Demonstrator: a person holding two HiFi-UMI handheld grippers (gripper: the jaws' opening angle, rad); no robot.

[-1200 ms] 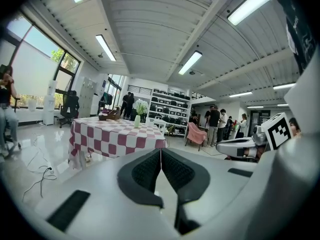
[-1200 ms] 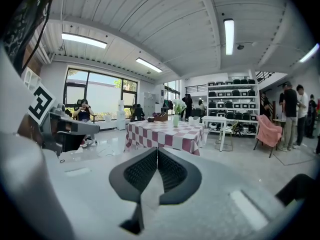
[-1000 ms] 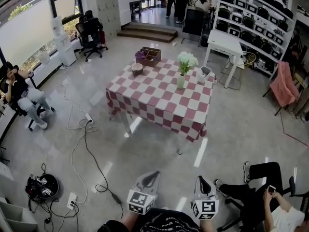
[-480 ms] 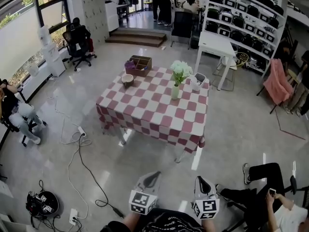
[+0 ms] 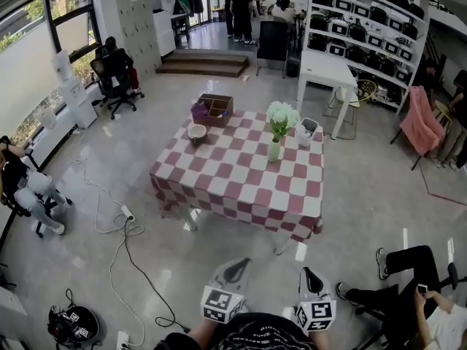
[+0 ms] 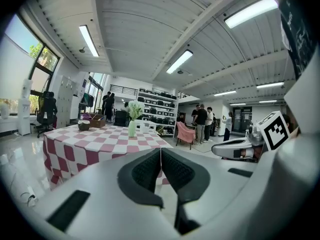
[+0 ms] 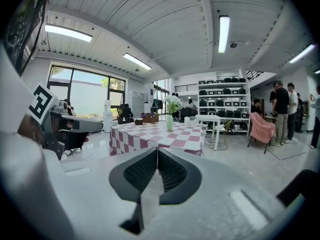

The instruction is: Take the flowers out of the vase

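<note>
Flowers untouched; we're well short of the table (image 5: 241,188).
Left tongs (image 6: 160,151) & right tongs (image 7: 157,151) both clenched, empty. Flowers (image 5: 282,115) in vase (image 5: 273,150) nr table's far right. Stems prob. light, soft, fragile: we'd pinch gently just above vase mouth.

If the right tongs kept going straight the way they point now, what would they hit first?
Probably the checkered tablecloth at the table's near side. The shut right tongs aim at it across the floor, though depth is unclear.
</note>
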